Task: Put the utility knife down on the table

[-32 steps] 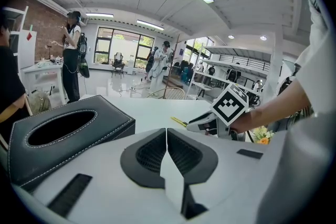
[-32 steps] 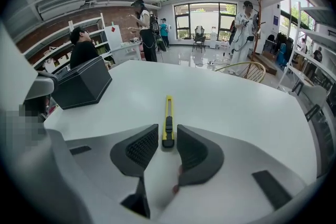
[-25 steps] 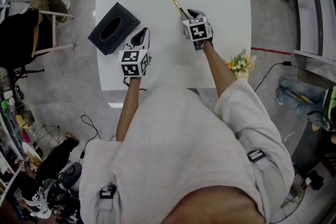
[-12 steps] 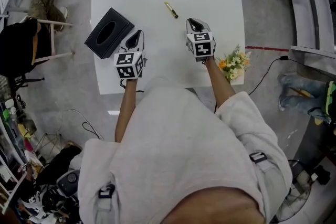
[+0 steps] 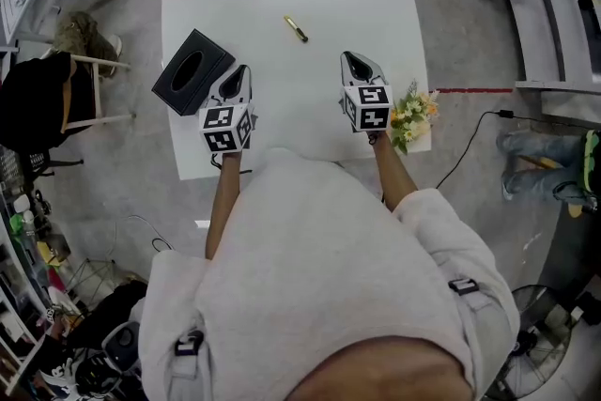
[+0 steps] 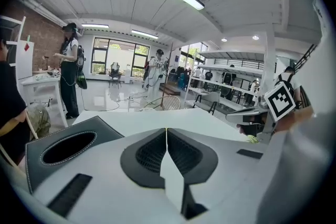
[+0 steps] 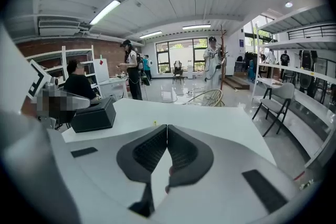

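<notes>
Utility knife (image 5: 296,29): laid flat on the worktop (image 5: 376,5), gripped by nothing. Left tongs (image 5: 240,72), right tongs (image 5: 349,59): held pressed together, empty, apart from the knife; judged best kept clear.

Grey tee (image 5: 319,268); white tongs (image 5: 242,70), b/w cubes (image 5: 223,128).

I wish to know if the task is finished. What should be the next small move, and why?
Probably just rest both grippers by the near edge. The utility knife lies flat on the table, touching neither gripper; the left gripper and right gripper are both shut on nothing, so the task looks done.
</notes>
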